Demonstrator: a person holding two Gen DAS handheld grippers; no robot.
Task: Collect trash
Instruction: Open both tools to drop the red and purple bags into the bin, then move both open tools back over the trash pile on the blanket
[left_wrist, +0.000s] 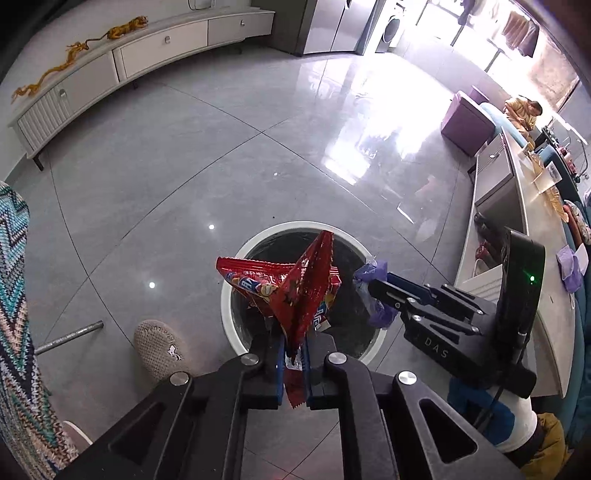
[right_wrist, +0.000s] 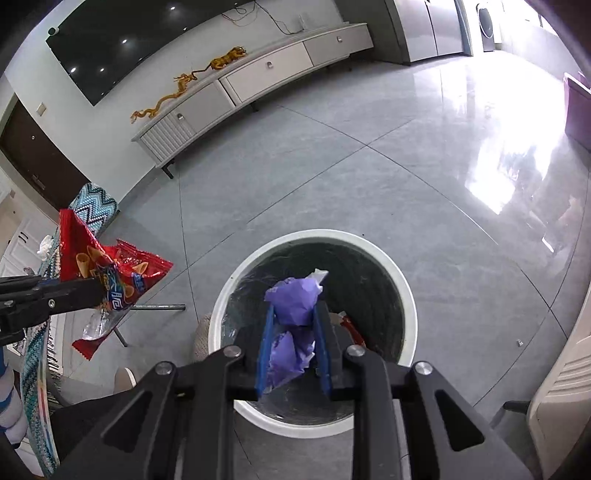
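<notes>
Now L hand-held gripper clamped on red bag, R hand-held gripper on purple wad, bin below both.

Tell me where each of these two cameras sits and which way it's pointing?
Left wrist: sits on the left gripper, looking down past its jaws, shut on a red snack bag, at the white bin; the right gripper shows.
Right wrist: sits on the right gripper, looking down at the bin, jaws shut on a purple wrapper; the left gripper shows.
Shared: bin, bag, wrapper, TV cabinet.
</notes>
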